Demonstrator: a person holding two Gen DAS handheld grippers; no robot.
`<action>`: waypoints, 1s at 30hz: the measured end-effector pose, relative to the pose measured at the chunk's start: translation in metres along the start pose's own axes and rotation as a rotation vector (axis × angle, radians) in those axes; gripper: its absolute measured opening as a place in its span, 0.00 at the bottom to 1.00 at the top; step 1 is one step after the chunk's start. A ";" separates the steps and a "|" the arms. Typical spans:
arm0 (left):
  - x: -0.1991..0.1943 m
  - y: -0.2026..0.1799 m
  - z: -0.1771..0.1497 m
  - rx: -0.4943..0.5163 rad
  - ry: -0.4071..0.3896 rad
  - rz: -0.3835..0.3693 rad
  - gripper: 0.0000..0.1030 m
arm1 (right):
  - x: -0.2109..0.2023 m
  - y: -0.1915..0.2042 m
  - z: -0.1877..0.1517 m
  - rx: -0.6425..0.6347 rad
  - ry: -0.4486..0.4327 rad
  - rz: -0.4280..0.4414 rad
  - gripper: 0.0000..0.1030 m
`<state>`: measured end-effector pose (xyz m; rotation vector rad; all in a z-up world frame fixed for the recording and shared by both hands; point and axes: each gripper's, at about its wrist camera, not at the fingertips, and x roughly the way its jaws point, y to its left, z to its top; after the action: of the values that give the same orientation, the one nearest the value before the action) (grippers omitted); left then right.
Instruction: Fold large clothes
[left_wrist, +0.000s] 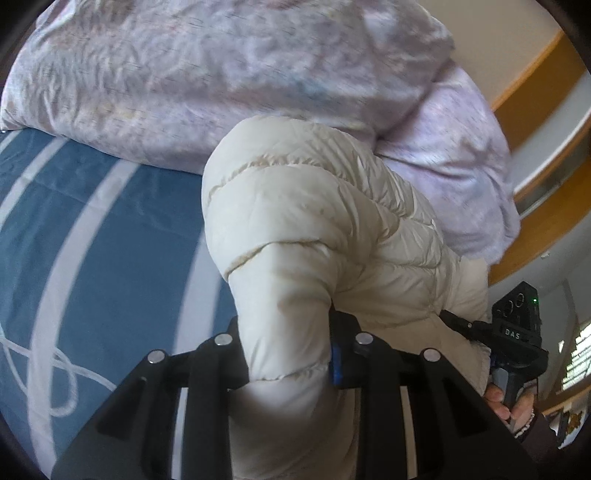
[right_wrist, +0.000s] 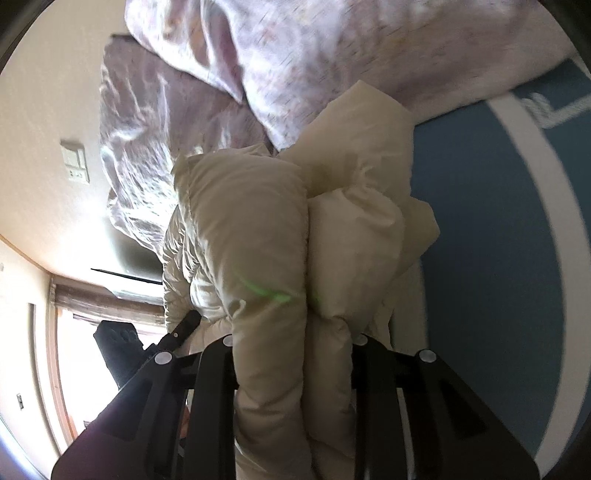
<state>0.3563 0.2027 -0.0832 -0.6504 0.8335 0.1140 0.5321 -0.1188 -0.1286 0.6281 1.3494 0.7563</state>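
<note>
A cream quilted puffer jacket (left_wrist: 314, 206) hangs bunched above the bed. In the left wrist view a thick fold of it fills the gap between my left gripper's (left_wrist: 288, 321) fingers, which are shut on it. At the right of that view my right gripper (left_wrist: 456, 321), held by a hand (left_wrist: 498, 402), bites into the jacket's edge. In the right wrist view the jacket (right_wrist: 251, 221) is doubled over between my right gripper's (right_wrist: 293, 339) fingers, shut on it. My left gripper's finger (right_wrist: 186, 325) pokes into the jacket at the left.
A lilac crumpled duvet (left_wrist: 221, 74) lies behind the jacket on a blue bedsheet with white stripes (left_wrist: 110, 240). A wooden bed frame (left_wrist: 535, 74) runs at the right. A wall switch (right_wrist: 75, 162) and a bright window (right_wrist: 74, 369) show in the right wrist view.
</note>
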 end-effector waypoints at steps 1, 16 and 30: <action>-0.001 0.003 0.002 -0.003 -0.005 0.010 0.27 | 0.006 0.003 0.002 -0.008 0.006 -0.009 0.22; 0.015 0.010 0.004 -0.003 0.005 0.203 0.54 | 0.024 0.039 -0.017 -0.136 -0.027 -0.374 0.64; -0.018 -0.038 0.012 0.164 -0.129 0.363 0.70 | -0.017 0.111 -0.066 -0.361 -0.173 -0.482 0.69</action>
<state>0.3645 0.1821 -0.0458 -0.3286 0.8194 0.4079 0.4522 -0.0651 -0.0399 0.0696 1.1062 0.5175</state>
